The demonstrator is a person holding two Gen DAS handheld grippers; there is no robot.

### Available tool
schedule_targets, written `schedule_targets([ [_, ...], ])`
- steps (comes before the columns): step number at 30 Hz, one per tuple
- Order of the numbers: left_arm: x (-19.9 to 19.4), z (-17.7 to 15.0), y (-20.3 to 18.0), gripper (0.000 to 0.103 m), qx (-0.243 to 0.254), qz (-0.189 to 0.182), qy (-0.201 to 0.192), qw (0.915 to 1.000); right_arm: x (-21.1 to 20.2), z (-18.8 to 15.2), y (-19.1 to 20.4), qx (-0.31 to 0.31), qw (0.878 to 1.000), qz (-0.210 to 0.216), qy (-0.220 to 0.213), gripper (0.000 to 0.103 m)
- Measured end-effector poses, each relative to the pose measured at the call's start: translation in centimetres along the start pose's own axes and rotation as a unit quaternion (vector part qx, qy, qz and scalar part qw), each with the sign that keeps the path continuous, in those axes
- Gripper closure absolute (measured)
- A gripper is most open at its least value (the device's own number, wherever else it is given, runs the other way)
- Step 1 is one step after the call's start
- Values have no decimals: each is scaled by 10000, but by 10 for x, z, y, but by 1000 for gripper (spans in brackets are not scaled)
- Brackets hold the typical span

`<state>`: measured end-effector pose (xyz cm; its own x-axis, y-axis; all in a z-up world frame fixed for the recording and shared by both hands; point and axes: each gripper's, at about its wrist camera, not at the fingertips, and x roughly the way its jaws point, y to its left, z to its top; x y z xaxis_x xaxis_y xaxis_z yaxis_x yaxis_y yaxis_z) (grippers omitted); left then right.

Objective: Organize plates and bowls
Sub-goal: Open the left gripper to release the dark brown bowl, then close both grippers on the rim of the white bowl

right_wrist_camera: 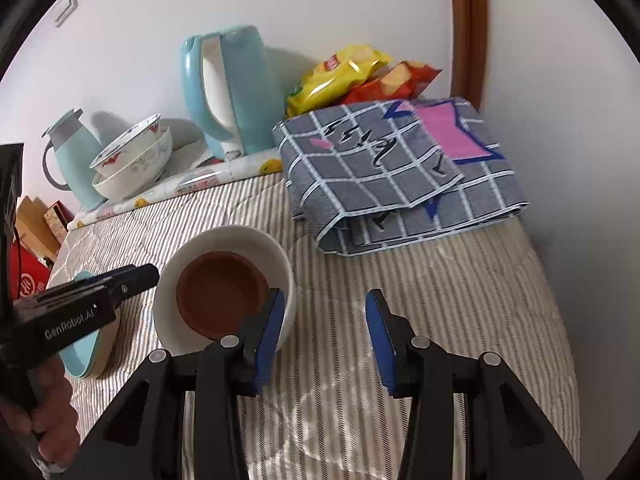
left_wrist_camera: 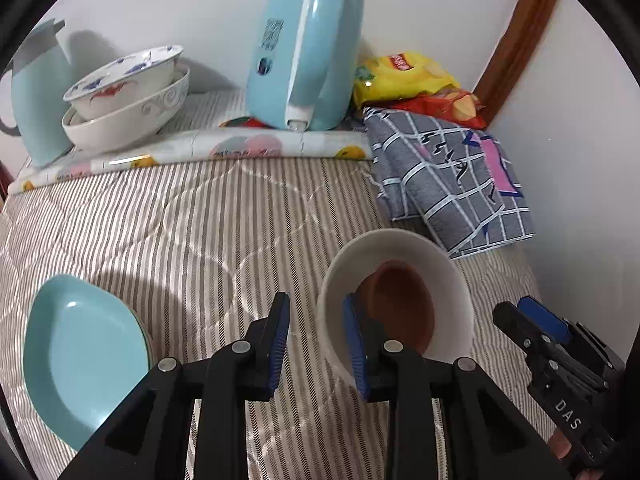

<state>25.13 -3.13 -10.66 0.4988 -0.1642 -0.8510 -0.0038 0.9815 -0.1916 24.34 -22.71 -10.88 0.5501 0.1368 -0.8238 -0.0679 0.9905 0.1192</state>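
We see a round white ceramic bowl (right_wrist_camera: 224, 286) sitting mouth-up on the striped quilted bed cover (left_wrist_camera: 168, 220), with a smaller brown, matte, clay-like bowl (right_wrist_camera: 222, 294) nested inside it; being round, neither shows a long axis. Our left tongs (left_wrist_camera: 316, 342) are released, nothing between them, the right finger in front of the white bowl's near rim. Our right tongs (right_wrist_camera: 326, 338) hang released beside the same bowl. At left lies a smooth pale-blue rounded plate (left_wrist_camera: 80, 356). Two patterned white bowls (left_wrist_camera: 124, 96) are stacked, tilted, near the wall.
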Motion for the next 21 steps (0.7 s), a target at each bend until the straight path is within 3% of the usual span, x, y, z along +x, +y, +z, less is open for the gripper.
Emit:
schedule_targets([
  [21, 42, -1, 2, 76, -163, 157, 439, 9988, 59, 5, 17, -231, 9951, -235, 931, 63],
])
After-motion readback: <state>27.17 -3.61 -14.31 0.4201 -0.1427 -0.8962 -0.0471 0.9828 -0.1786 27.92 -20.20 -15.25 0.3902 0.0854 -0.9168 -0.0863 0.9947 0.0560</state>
